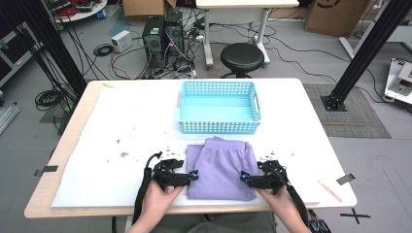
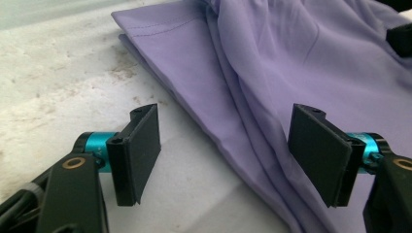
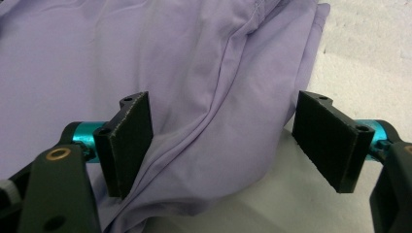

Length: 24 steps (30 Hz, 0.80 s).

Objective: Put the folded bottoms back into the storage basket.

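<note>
A: What are we looking at?

B: A folded pair of purple shorts (image 1: 221,169), lying flat on the white table (image 1: 121,126) just on the person's side of the blue basket (image 1: 219,108). The elastic waistband end points toward the basket; the folded end lies farthest from it.

A: And the grippers?

B: The left gripper (image 1: 193,175) sits at the shorts' left edge, the right gripper (image 1: 243,177) at the right edge, both on the side away from the basket. Both stand wide apart with nothing pinched. In the left gripper view, the folded side edge runs between the jaws, one pad (image 2: 138,153) over bare table and the other over cloth. In the right gripper view, the rumpled corner of the shorts (image 3: 204,145) lies between the jaws, untouched.

A: How do you think the cloth will behave?

B: I judge it light, thin and very soft, a smooth woven fabric that could be a bit slippery. It has no stiffness, so it will droop and unfold from whatever point is lifted. Nothing fragile about it.

A: So where to take hold?

B: At the side edges, I'd say, catching all the stacked layers at once. A pinch on the top layer alone would probably peel the fold open. Matching grips on both sides, away from the basket, should keep the bundle level while it is carried.
</note>
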### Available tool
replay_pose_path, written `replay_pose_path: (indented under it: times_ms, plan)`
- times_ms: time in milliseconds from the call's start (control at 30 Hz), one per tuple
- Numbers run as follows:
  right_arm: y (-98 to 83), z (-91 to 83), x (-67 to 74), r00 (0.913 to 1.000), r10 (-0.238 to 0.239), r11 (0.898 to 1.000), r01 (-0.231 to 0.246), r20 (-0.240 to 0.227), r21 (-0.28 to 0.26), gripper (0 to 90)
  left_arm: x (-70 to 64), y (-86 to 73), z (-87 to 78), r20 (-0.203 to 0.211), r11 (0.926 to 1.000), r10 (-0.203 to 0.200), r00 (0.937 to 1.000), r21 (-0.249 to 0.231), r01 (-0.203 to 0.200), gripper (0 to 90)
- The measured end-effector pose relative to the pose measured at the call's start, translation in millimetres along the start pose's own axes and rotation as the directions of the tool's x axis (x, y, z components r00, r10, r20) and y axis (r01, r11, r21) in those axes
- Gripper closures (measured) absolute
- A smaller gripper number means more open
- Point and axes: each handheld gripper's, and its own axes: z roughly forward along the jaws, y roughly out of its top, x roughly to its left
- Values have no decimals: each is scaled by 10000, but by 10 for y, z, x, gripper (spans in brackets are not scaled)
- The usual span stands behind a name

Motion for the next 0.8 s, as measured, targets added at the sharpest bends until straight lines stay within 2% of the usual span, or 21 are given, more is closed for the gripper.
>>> replay_pose_path:
  times_ms: [67,167,233,333,467,567,633,700,767,800]
  plan:
    - [4,2,6,10000,-4,10000,4,-5,7,242,-10,11,25,297,10000,21,9996,42,-22,335]
    - [5,11,34,9996,-219,9997,218,-170,-63,330,-80,29,70,150,9994,331,9993,89,-332,355]
    - [6,18,56,9988,-435,9990,434,-212,-82,359,-103,31,82,71,9991,401,9992,112,-401,363]
    - [10,23,68,9983,-514,9987,513,-262,-55,398,-119,29,89,-72,9993,367,9993,66,-367,381]
    - [8,25,73,9975,-651,9979,649,-271,-71,465,-116,38,94,-305,9989,473,9984,90,-471,491]
    - [8,28,64,9966,-622,9980,618,-532,-107,529,-112,36,96,-323,9990,449,9985,29,-448,545]
    - [10,28,70,9964,-670,9977,666,-523,-96,542,-129,31,96,-337,9974,723,9968,74,-721,576]
    - [10,29,69,9961,-693,9976,688,-538,-95,546,-149,26,96,-234,9954,951,9952,131,-948,655]
    - [7,25,50,9958,-633,9980,626,-654,-132,536,-142,18,64,-336,9940,1086,9935,160,-1081,638]
    - [4,19,39,9959,-512,9987,504,-750,-117,522,-132,6,39,-524,9934,1140,9921,150,-1134,587]
